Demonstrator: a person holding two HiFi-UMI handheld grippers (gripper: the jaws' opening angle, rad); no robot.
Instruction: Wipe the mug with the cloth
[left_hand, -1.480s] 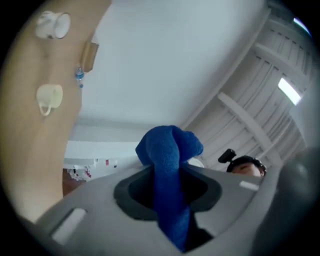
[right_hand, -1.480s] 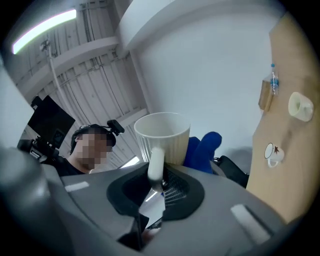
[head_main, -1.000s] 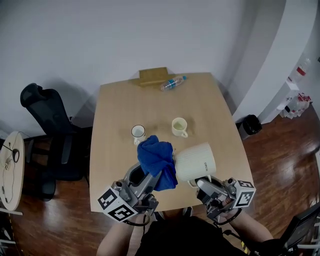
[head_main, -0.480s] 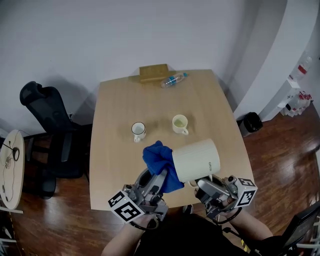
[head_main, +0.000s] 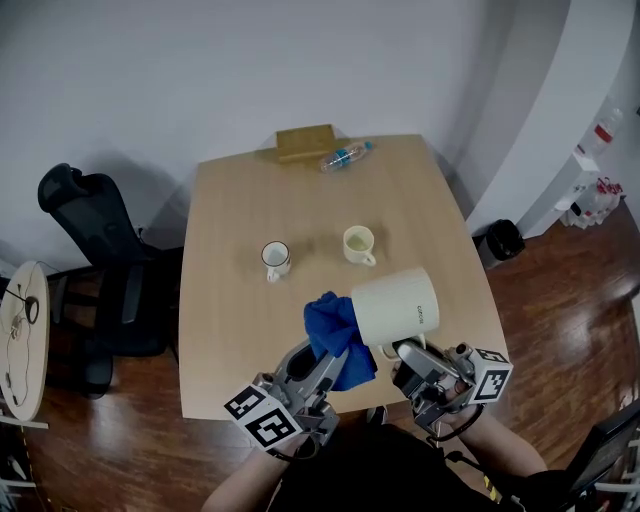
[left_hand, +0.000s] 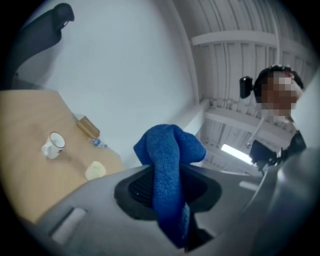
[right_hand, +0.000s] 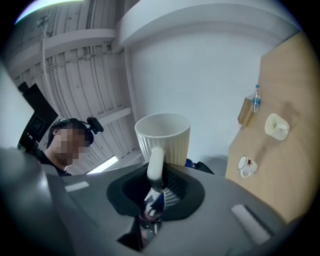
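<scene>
On the mug (head_main: 392, 308), tiny illegible print (head_main: 421, 313)

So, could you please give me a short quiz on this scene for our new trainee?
1. True or false: the left gripper is shut on the blue cloth.
2. The right gripper holds the ribbed mug by its: A) rim, B) handle, C) base?
3. How many small cups stand on the table?
Key: 1 true; 2 B; 3 two.
</scene>
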